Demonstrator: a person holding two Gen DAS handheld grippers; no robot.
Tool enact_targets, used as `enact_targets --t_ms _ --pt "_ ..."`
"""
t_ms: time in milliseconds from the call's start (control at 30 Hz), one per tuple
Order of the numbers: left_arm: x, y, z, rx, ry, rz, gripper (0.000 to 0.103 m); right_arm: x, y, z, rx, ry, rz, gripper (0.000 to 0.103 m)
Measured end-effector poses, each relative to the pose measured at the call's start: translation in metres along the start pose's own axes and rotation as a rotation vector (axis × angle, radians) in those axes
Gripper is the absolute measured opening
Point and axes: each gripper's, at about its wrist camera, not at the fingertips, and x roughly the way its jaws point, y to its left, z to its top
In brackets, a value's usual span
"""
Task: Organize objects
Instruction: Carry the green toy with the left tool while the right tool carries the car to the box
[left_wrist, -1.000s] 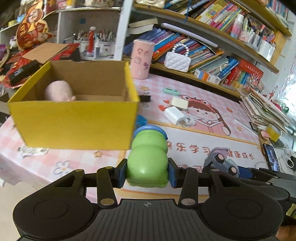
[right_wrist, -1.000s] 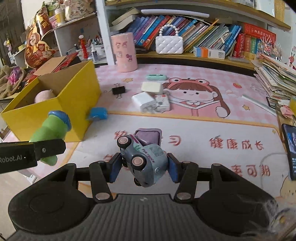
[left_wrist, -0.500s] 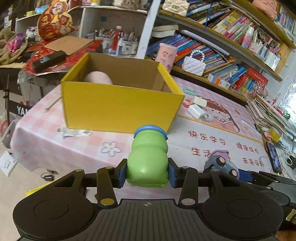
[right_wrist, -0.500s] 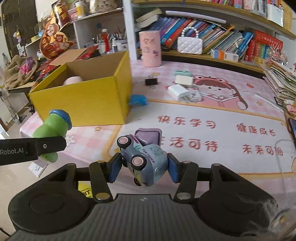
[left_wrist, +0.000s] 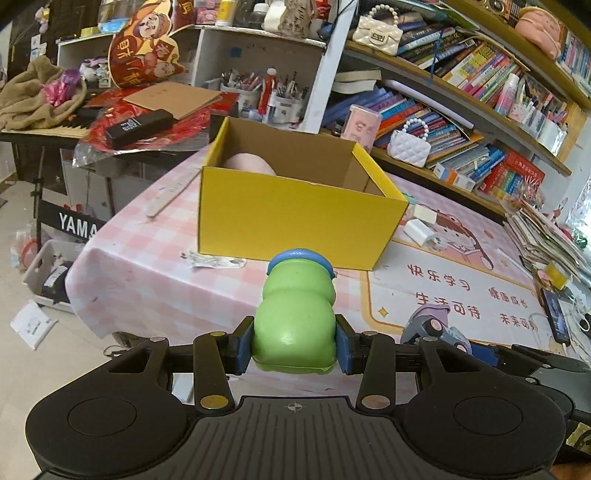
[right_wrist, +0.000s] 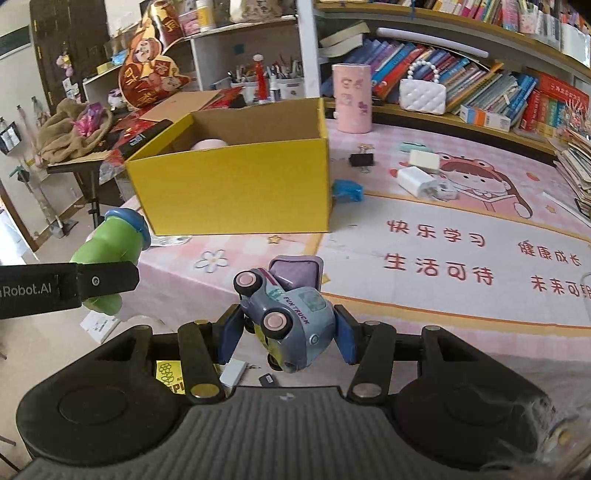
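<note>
My left gripper (left_wrist: 294, 349) is shut on a green toy with a blue cap (left_wrist: 295, 317), held in the air in front of the table's near edge; it also shows in the right wrist view (right_wrist: 110, 254). My right gripper (right_wrist: 286, 332) is shut on a grey-blue toy truck (right_wrist: 291, 317) with pink wheels, also seen in the left wrist view (left_wrist: 432, 330). An open yellow cardboard box (left_wrist: 291, 225) stands on the table ahead, with a pink round object (left_wrist: 249, 164) inside; the box shows in the right wrist view (right_wrist: 236, 192).
On the pink mat (right_wrist: 443, 236) lie a blue object (right_wrist: 347, 190), a black binder clip (right_wrist: 361, 160), a white charger (right_wrist: 415, 181) and a white block (right_wrist: 424, 158). A pink cup (right_wrist: 351, 98) and bookshelves stand behind. A paper stack (left_wrist: 546, 236) lies at right. Floor clutter sits at left.
Both grippers have pulled back and risen away from the box, still holding their toys. The box now looks smaller and farther off, and the table's near edge and the floor have come into view.
</note>
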Motion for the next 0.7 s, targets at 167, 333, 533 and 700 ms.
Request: enact_targets --t_ms 167,333,533,700 --pt "-0.009 0.006 0.002 -0.001 -0.028 -0.002 0.042 -0.004 0.012 0.001 -0.016 -0.017 0.007 0.050" --pt "-0.015 0.010 0.005 0.002 -0.053 -0.010 0.042 -0.010 0.018 0.003 -0.025 -0.040 0.001 0.050" --pt "-0.019 0.014 0.006 0.002 -0.069 -0.012 0.042 -0.013 0.024 0.005 -0.035 -0.054 0.003 0.050" --pt "-0.019 0.016 0.010 0.003 -0.079 -0.012 0.042 -0.014 0.029 0.005 -0.050 -0.057 0.010 0.050"
